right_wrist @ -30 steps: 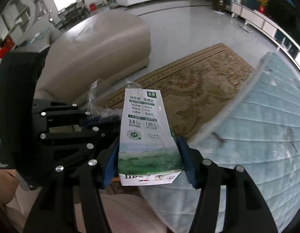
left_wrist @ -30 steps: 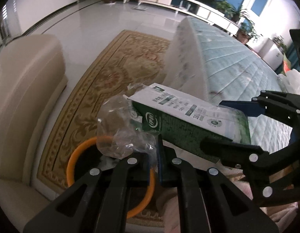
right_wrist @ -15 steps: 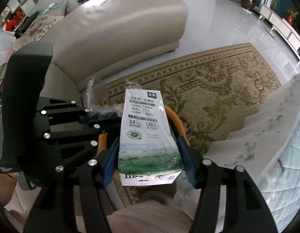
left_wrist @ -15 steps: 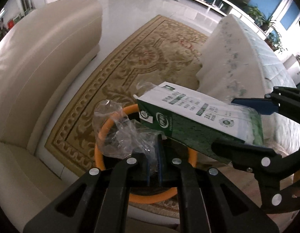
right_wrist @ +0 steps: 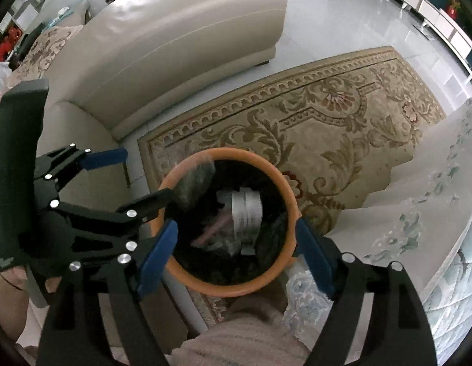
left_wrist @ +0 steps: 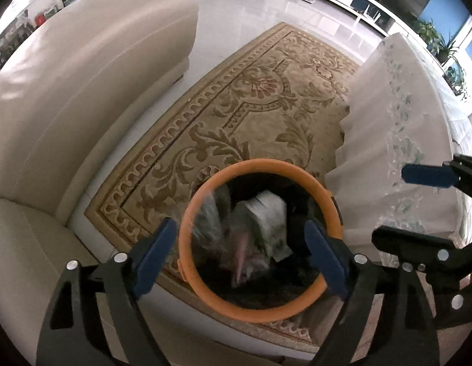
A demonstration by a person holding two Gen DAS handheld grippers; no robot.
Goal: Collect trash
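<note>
An orange-rimmed bin (left_wrist: 327, 196) with a black liner stands on the rug, right under both grippers; it shows in the right wrist view (right_wrist: 289, 195) too. The milk carton (left_wrist: 268, 213) and the clear plastic wrap (left_wrist: 208, 213) lie blurred inside the bin, also seen from the right as carton (right_wrist: 246, 213) and wrap (right_wrist: 193, 180). My left gripper (left_wrist: 240, 256) is open and empty above the bin. My right gripper (right_wrist: 236, 257) is open and empty above the bin.
A patterned beige rug (left_wrist: 236, 106) covers the white tile floor. A cream leather sofa (left_wrist: 83, 76) curves along the left. A table with a white lace cloth (left_wrist: 397, 140) stands at the right, close to the bin.
Both grippers have opened. The carton has dropped from the right gripper and the plastic wrap from the left gripper into the bin. Both grippers moved over the bin.
</note>
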